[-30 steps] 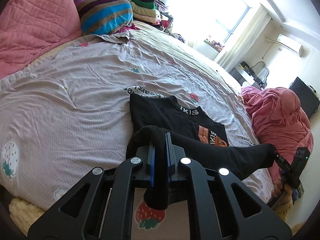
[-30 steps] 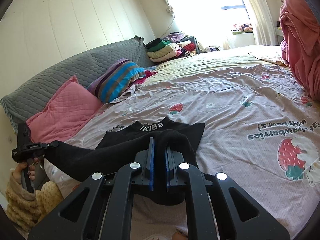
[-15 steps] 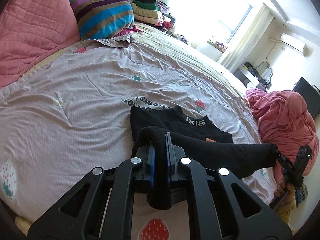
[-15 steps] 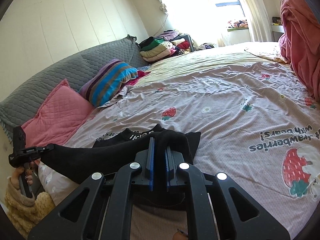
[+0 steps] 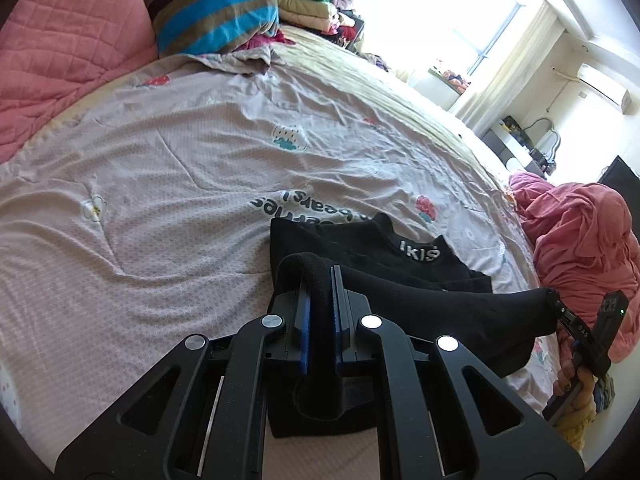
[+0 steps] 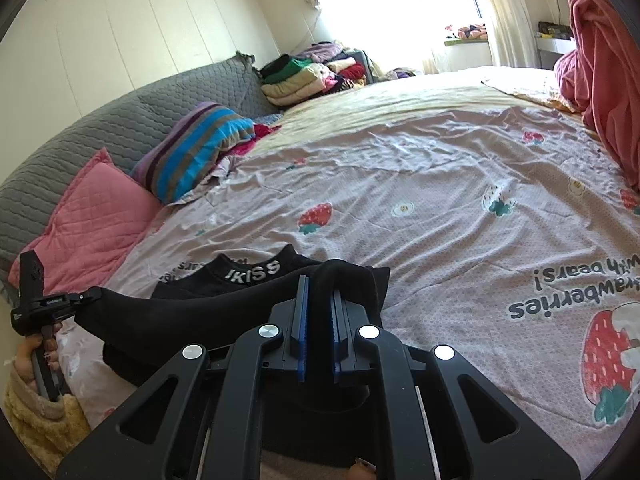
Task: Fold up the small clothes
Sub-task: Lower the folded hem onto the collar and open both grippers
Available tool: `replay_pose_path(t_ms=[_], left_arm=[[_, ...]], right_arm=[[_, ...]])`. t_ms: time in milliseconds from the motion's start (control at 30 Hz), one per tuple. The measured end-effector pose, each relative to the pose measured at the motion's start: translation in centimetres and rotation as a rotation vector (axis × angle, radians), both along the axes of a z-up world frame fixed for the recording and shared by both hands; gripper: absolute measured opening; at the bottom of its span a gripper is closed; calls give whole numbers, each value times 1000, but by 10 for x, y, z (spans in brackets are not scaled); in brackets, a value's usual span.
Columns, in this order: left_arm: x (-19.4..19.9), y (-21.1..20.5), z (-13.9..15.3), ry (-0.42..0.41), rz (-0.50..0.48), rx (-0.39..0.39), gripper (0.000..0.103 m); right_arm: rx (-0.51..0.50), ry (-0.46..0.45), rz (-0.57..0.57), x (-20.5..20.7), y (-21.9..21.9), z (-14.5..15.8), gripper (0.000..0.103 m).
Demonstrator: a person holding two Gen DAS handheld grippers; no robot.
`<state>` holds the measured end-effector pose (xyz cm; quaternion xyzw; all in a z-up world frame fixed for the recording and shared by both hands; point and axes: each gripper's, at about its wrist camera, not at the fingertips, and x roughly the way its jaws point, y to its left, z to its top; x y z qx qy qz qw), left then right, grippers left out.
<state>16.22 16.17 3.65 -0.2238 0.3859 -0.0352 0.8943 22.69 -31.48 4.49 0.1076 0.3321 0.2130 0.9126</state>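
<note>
A small black garment [image 5: 400,268] with white "IKISS" lettering lies on the bed; it also shows in the right wrist view [image 6: 248,276]. Both grippers hold its near edge lifted and stretched between them, folded toward the collar. My left gripper [image 5: 320,280] is shut on one corner of the black garment. My right gripper [image 6: 318,284] is shut on the other corner. The right gripper shows at the right of the left wrist view [image 5: 560,312], and the left gripper at the left of the right wrist view [image 6: 86,296].
A pink strawberry-print bedspread [image 5: 180,168] covers the bed. A pink quilted pillow [image 5: 60,40] and a striped pillow [image 5: 208,4] lie at the head. Folded clothes [image 6: 308,72] are stacked far back. A pink blanket heap [image 5: 580,240] lies on the right.
Both grippers have carried the lifted edge of the black garment forward toward its collar, covering the orange print. Both grips stay shut.
</note>
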Motion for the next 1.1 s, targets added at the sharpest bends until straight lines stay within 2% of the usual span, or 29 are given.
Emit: replay_pose_path(t_ms=[200,300,433,467,500,533,567,767,833,867,900,1100], left_arm=[[9,-2,-15,19,7,4,4],[5,-4,-16,9,27,42,15],[-5,-2,-11,-19,50,81,20],[-10,-3,-8,-28,55,95,21],[-14,-4,-6,-38,53,104,22],[-16,-5,-5,-42,50,108,22],[-20,-8,-3,-49,47,116,22],[-39,-31,-4,-56,-6,157,22],[-42,-39,-9,-42,-28,161,22],[-44,-45,-15,-30,-41,170,22],[-46,-50,-20,-19,-55,177,22],[-43,-71,-47,47,-102,252,22]], right_arm=[[-31,56,-19,15,5,-22,11],[-35,77,-27,16,5,-31,15],[-29,86,-36,13,2,-36,17],[-30,85,-38,11,2,-36,25],[-30,83,-45,8,1,-36,42],[-40,72,-61,5,1,-35,50],[-59,51,-82,0,0,-33,53],[-81,4,-72,-24,-1,-23,52],[-108,-5,-38,-35,3,-22,34],[-127,1,-1,-41,8,-23,17],[-143,7,24,-44,13,-24,11],[-237,51,124,-64,40,-46,10]])
